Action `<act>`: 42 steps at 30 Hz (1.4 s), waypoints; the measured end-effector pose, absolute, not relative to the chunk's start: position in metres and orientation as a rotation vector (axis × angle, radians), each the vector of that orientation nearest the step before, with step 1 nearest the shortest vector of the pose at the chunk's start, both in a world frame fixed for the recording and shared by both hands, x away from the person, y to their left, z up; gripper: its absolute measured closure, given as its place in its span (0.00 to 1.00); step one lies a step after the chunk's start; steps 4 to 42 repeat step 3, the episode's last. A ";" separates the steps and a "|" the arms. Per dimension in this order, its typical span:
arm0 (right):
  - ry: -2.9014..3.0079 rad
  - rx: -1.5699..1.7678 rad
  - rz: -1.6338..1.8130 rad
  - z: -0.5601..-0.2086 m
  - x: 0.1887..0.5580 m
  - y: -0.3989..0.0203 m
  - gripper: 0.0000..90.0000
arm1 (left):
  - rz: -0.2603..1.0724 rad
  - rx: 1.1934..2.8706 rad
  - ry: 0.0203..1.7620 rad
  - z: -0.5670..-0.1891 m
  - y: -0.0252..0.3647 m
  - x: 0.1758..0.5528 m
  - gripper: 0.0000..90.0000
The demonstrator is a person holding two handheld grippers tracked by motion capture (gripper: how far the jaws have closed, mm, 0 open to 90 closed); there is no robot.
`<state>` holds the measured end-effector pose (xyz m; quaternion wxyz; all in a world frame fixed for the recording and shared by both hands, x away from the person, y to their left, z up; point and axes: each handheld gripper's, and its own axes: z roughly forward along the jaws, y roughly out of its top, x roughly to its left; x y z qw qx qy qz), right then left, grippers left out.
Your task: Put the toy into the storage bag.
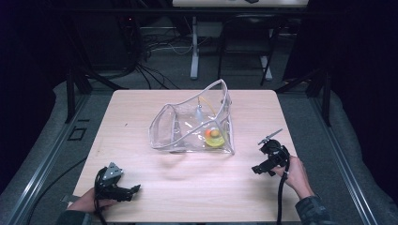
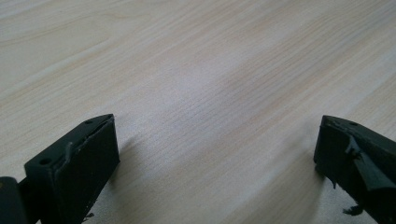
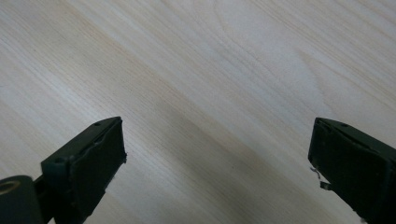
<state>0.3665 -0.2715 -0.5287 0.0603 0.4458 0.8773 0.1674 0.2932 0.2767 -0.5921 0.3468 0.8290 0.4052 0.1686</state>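
While both jaws stand apart, a clear plastic pouch (image 1: pixel 192 124) sits mid-counter (image 1: pixel 141 108).
Its open mouth faces left; an orange-and-yellow object (image 1: pixel 214 136) lies inside, seen from above.

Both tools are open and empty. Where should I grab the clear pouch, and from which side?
Probably the clear pouch's raised trimmed rim at its open mouth, from the near left with the left tool. That edge stands up off the table, thin enough for the jaws to straddle; the walls are slack film.
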 end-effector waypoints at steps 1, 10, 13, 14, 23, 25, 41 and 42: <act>2.647 1.354 0.512 -0.530 0.366 -0.272 0.04 | 0.437 2.150 1.052 -0.592 0.277 0.293 0.00; 2.632 1.354 0.479 -0.532 0.365 -0.271 0.05 | 0.437 2.151 1.052 -0.592 0.277 0.293 0.00; 2.632 1.354 0.479 -0.532 0.365 -0.271 0.05 | 0.437 2.151 1.052 -0.592 0.277 0.293 0.00; 2.632 1.354 0.479 -0.532 0.365 -0.271 0.05 | 0.437 2.151 1.052 -0.592 0.277 0.293 0.00; 2.632 1.354 0.479 -0.532 0.365 -0.271 0.05 | 0.437 2.151 1.052 -0.592 0.277 0.293 0.00; 2.632 1.354 0.479 -0.532 0.365 -0.271 0.05 | 0.437 2.151 1.052 -0.592 0.277 0.293 0.00; 2.632 1.354 0.479 -0.532 0.365 -0.271 0.05 | 0.437 2.151 1.052 -0.592 0.277 0.293 0.00; 2.632 1.354 0.479 -0.532 0.365 -0.271 0.05 | 0.437 2.151 1.052 -0.592 0.277 0.293 0.00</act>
